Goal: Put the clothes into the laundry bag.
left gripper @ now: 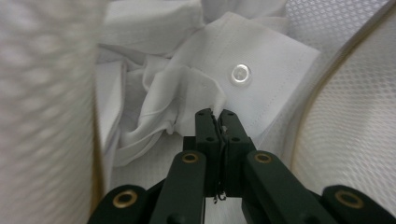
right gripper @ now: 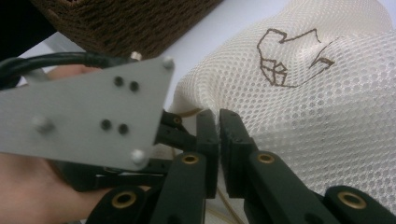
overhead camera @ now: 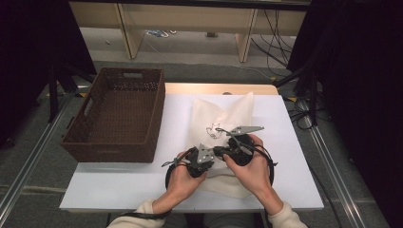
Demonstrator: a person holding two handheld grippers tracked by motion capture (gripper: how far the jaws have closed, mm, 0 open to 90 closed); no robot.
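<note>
We see the left gripper (left gripper: 215, 113) inside the mesh bag (overhead camera: 223, 114), pinching a crumpled white shirt (left gripper: 187, 88) (one shiny button); the right gripper (right gripper: 219, 114) clamps the bag's honeycomb edge.

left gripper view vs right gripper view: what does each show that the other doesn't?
Left gripper view: a white shirt with its button, bunched inside the mesh bag; the left gripper pinches a fold of that shirt.
Right gripper view: the brown line logo on the bag, the wicker basket, and the right gripper shut on the bag's edge.
Both: cream mesh and closed black jaws.
</note>
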